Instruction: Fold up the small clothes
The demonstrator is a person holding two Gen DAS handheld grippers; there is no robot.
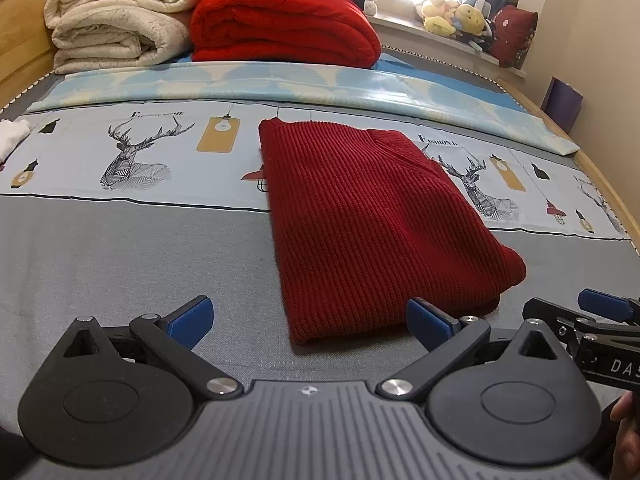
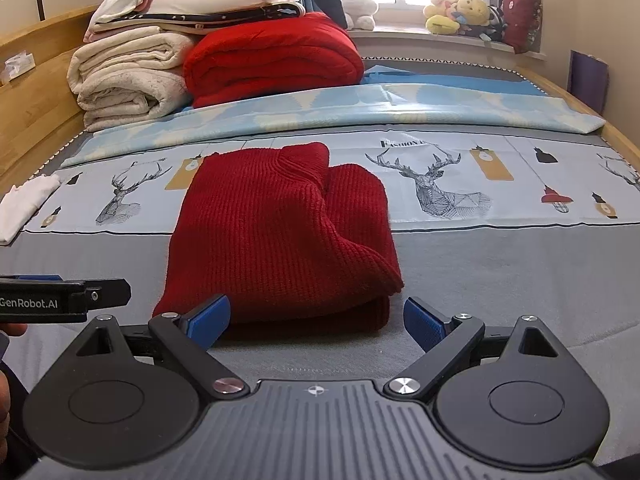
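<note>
On the bed point(image 1: 120, 248), both grippers, left point(image 1: 308, 320) and right point(image 2: 316, 320), are hovering jaws wide at the sweater's point(image 2: 280, 232) near hem, probably lining up another fold.

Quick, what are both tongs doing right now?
Left tongs: open, holding nothing, near the red sweater.
Right tongs: open, holding nothing.

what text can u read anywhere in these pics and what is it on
"GenRobot.AI": side of the left gripper, seen in the right wrist view.
"DAS", cut off by the frame edge: side of the right gripper, in the left wrist view.
"FASHION", with trailing letters unclear: bed sheet, above the deer print.
A second heading above the other deer: too blurred to read.
</note>
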